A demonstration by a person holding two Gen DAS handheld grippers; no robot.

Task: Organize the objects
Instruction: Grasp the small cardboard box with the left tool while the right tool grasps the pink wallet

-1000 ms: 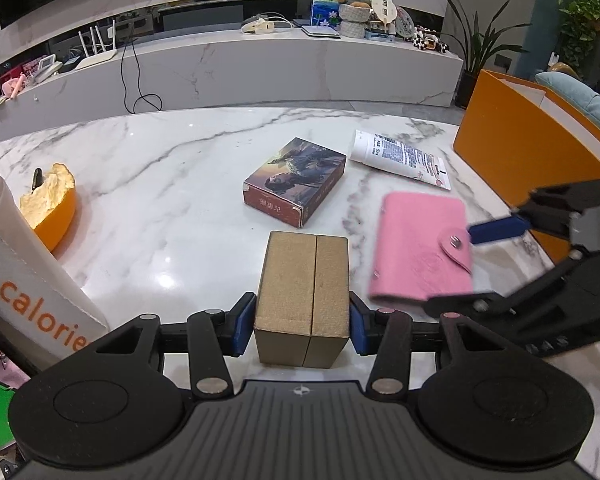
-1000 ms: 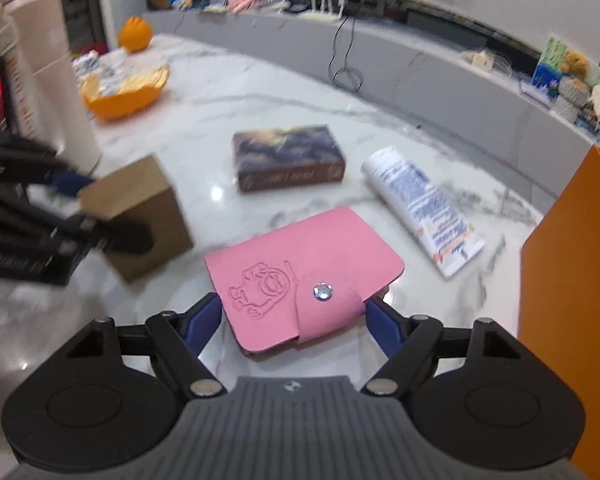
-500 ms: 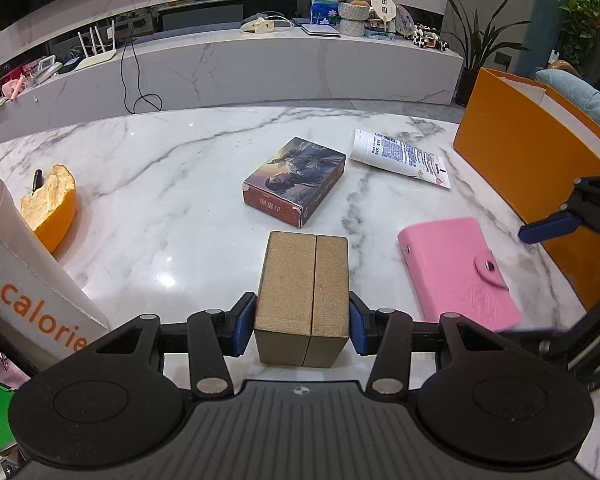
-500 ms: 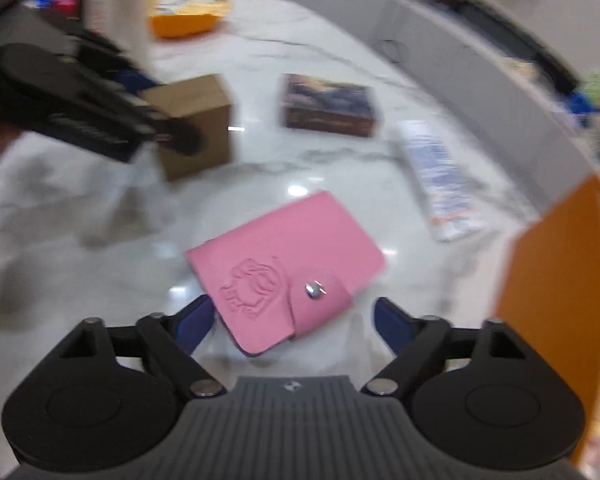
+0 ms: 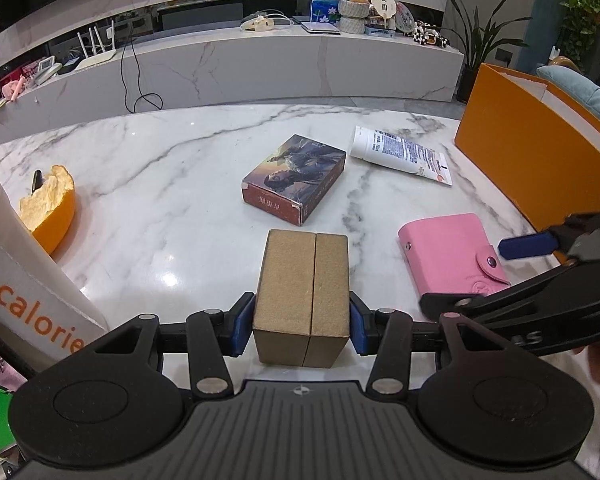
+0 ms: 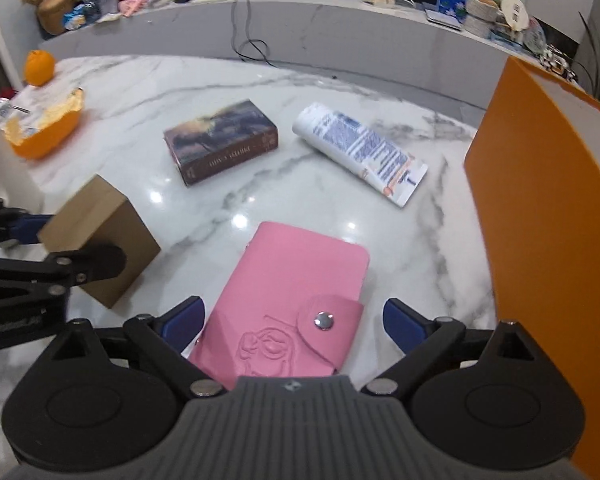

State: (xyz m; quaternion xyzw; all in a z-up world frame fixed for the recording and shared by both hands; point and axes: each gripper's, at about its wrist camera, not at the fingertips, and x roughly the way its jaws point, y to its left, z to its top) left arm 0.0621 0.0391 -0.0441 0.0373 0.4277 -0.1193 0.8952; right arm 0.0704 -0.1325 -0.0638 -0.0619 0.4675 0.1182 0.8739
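Note:
My left gripper (image 5: 301, 322) is shut on a brown cardboard box (image 5: 303, 292), which also shows at the left of the right wrist view (image 6: 100, 236). A pink snap wallet (image 6: 288, 308) lies flat on the marble table (image 6: 228, 92) between the open fingers of my right gripper (image 6: 292, 320), which do not touch it. The wallet also shows in the left wrist view (image 5: 452, 254), with my right gripper (image 5: 488, 272) over its near right end. A picture-covered box (image 5: 296, 178) and a white tube (image 5: 400, 154) lie further back.
A tall orange box (image 6: 540, 216) stands at the table's right edge. An orange bowl-like peel (image 5: 50, 208) sits at the left, next to a white carton with orange lettering (image 5: 24, 280). A marble counter (image 5: 260, 64) with clutter runs behind.
The right gripper has opened and let go of the pink wallet, which now lies flat on the table nearer the orange box. The left gripper holds the brown box still.

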